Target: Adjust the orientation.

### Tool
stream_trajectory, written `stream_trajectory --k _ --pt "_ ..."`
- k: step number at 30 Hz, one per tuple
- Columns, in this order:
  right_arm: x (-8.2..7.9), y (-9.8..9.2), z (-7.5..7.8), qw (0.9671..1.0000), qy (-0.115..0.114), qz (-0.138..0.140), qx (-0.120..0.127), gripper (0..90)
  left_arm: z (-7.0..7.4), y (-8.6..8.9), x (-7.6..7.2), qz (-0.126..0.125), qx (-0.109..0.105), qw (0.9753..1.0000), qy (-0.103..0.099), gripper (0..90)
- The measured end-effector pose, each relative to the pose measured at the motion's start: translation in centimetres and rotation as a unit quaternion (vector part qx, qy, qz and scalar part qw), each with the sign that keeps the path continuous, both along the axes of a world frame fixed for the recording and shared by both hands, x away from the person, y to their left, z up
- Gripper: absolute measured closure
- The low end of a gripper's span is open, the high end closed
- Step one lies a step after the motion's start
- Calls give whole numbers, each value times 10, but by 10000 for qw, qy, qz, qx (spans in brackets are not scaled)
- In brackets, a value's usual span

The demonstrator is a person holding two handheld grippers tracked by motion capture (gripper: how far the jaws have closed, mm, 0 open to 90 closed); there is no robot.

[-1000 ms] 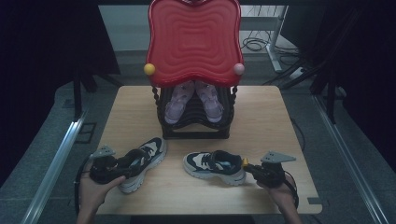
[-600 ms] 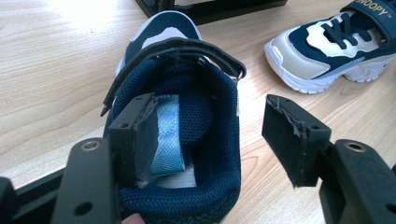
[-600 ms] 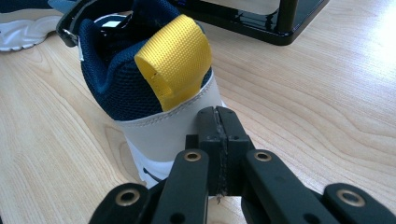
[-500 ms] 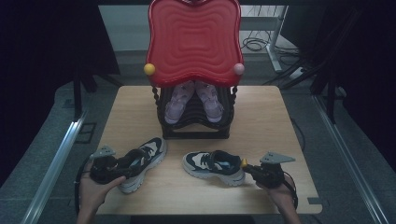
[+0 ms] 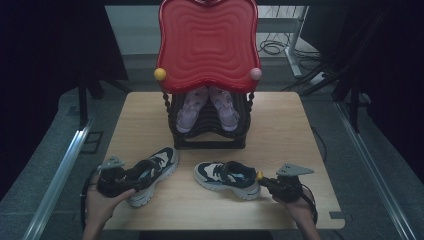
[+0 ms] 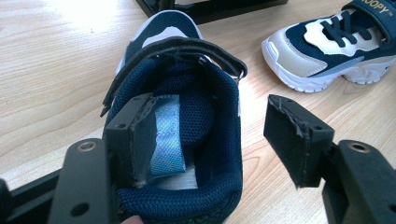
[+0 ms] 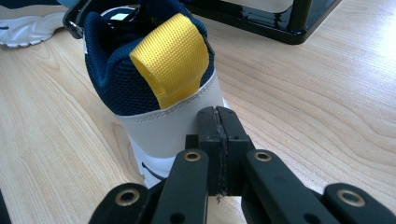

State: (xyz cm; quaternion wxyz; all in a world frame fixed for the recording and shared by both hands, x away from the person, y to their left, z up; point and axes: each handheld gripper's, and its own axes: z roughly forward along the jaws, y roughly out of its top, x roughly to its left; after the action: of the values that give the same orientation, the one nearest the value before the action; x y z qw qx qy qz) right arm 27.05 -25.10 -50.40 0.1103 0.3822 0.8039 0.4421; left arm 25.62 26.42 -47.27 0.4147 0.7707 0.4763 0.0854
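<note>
Sneakers (image 5: 227,178) lie unmoved; left gripper (image 6: 219,140) stays wide astride one heel, right gripper (image 7: 218,122) stays closed empty

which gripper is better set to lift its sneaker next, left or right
Left. The left gripper is open with one jaw inside the left sneaker. The right gripper is shut, empty, behind the right sneaker.

Two small blue and white shoes sit on the table. The left shoe (image 5: 150,172) points away at a slant. The right shoe (image 5: 227,177) lies sideways, yellow loop (image 7: 170,58) at its heel.
</note>
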Motion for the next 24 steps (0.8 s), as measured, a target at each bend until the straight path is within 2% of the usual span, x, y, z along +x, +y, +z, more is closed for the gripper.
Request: stream_trajectory --k 24 --pt "-3 6 1 10000 -1 82 -26 898 0 1 0 -2 -34 10000 3 347"
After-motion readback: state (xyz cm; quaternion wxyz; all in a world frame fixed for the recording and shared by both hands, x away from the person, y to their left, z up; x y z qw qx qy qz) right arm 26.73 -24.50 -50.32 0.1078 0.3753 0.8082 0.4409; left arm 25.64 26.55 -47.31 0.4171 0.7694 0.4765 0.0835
